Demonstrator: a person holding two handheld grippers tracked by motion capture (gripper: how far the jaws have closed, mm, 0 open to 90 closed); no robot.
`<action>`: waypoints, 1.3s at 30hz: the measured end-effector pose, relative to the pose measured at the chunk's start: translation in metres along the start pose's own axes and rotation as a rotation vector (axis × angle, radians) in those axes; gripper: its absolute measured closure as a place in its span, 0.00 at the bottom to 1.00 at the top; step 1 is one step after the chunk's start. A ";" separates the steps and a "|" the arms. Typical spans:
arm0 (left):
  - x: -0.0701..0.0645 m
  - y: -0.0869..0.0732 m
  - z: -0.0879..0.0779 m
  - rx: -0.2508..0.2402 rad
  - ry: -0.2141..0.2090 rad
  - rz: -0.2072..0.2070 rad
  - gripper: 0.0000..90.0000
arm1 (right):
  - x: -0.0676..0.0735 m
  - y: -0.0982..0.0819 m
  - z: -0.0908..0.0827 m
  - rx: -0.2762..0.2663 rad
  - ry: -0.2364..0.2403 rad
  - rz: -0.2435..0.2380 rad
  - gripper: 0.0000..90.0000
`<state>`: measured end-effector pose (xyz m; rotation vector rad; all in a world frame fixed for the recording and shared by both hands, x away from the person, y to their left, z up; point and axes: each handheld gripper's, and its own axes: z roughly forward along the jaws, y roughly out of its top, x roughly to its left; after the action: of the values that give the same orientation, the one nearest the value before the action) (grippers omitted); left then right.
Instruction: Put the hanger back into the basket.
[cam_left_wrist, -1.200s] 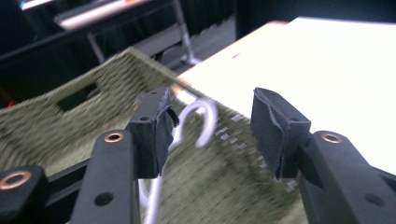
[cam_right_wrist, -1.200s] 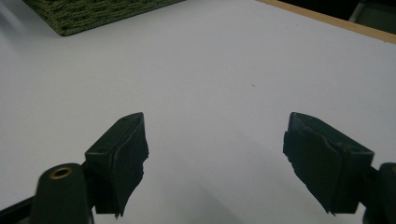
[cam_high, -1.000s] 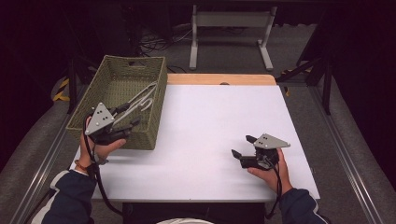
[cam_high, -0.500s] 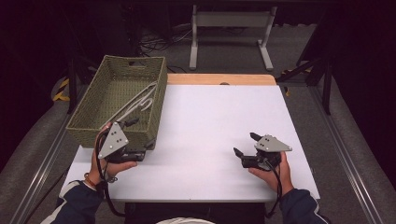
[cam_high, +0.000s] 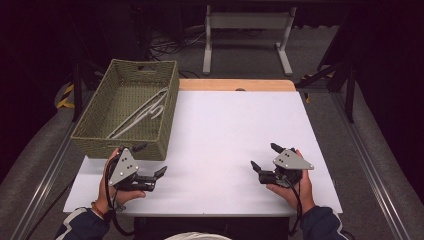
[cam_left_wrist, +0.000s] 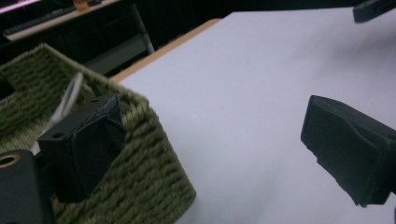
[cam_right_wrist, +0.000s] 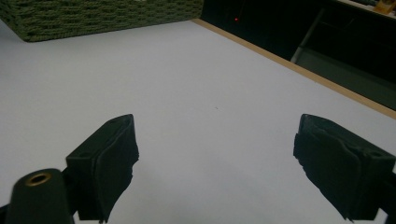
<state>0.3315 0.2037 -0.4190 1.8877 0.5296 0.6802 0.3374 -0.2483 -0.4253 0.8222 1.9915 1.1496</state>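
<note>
White table (cam_high: 235, 135); basket (cam_high: 95, 140) holding hangers (cam_high: 142, 112) beside left hand-held gripper (cam_high: 150, 162).

Bright tabletop — dark, blurry surroundings

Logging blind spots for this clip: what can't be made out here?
- White hangers in the basket: high view too small to count them; in the left gripper view the left hand-held gripper hides most of them.
- Basket: cut off by the right gripper view's top edge.
</note>
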 end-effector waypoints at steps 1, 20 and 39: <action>0.000 -0.003 0.001 0.015 0.001 -0.001 0.07 | 0.001 0.000 -0.001 -0.003 0.002 0.002 0.14; 0.005 -0.031 0.006 0.078 -0.003 -0.022 0.04 | 0.020 -0.005 0.005 -0.008 0.042 -0.041 0.08; 0.012 -0.034 0.006 0.078 -0.009 -0.046 0.04 | 0.025 -0.003 0.004 -0.013 0.030 -0.065 0.08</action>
<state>0.3419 0.2205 -0.4500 1.9438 0.5997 0.6290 0.3260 -0.2280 -0.4358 0.7326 2.0186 1.1424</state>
